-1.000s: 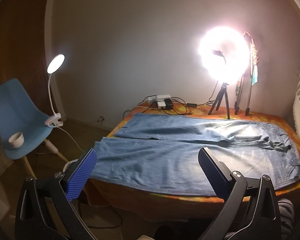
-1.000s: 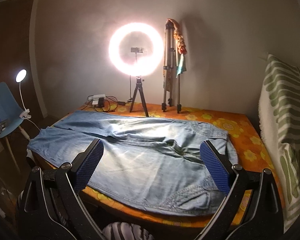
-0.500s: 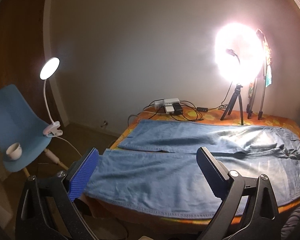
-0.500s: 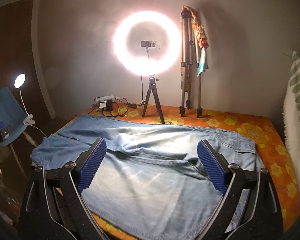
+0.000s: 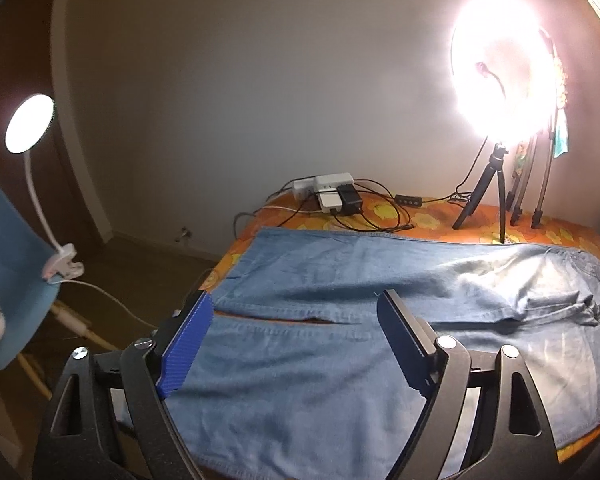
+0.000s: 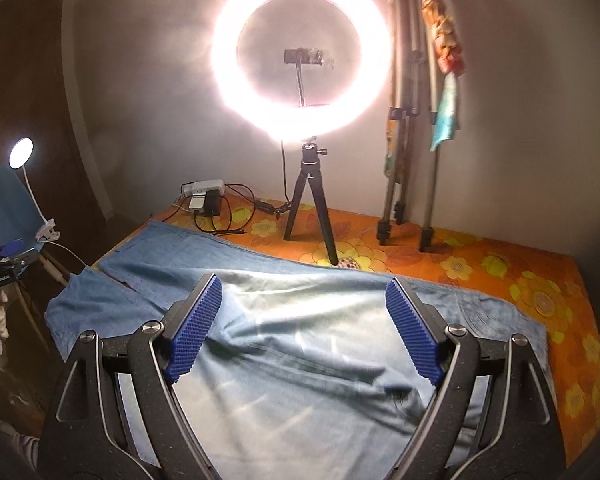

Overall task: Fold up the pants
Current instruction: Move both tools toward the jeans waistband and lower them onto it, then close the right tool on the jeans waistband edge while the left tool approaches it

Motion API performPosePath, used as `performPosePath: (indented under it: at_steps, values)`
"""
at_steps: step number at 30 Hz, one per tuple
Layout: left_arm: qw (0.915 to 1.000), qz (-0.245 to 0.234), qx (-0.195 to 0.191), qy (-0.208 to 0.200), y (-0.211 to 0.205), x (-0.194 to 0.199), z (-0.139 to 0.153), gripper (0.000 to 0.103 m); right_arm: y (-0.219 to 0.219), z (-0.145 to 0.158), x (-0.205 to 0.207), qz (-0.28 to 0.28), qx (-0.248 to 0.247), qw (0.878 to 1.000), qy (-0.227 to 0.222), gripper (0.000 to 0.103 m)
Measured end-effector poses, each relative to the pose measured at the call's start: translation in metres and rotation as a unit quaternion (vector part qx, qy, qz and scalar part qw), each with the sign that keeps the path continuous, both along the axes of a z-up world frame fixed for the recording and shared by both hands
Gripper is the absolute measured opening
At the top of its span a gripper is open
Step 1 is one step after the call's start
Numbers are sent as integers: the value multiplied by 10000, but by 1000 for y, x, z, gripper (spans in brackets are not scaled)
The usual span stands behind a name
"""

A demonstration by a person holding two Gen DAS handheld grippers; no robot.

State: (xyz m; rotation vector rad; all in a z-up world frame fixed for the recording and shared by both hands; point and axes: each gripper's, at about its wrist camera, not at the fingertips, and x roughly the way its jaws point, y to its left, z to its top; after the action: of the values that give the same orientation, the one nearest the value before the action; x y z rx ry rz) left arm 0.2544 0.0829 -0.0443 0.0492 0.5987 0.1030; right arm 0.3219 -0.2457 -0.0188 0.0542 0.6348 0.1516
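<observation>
Across the table (image 6: pixel 500 276) w/ orange floral cover, pants (image 6: pixel 300 360) lie flat, legs toward left edge. Left claw (image 5: pixel 296 344) & right claw (image 6: pixel 304 332) both closing, nothing gripped yet. Denim: soft, fairly heavy, non-slip; best pinched at hem & waistband, I'd say.
</observation>
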Motion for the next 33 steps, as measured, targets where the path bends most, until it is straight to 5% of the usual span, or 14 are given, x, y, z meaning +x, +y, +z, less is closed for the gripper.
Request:
performPosePath:
  at_steps: [5,13,27,33]
  values:
    - [9997,-140,-38,172,-1,42,-10,78,11,-17,54,502,-124,9981,336,68]
    - [9970,-299,-318,634,2,108,-40,69,57,-62,131,1435,-857,9826,814,57]
    - [9909,-494,-231,1228,-14,201,-91,68,94,-170,250,2220,-1386,9522,1573,52]
    - [9875,-558,-260,1453,-14,227,-104,68,98,-189,271,2468,-1268,9451,1725,52]
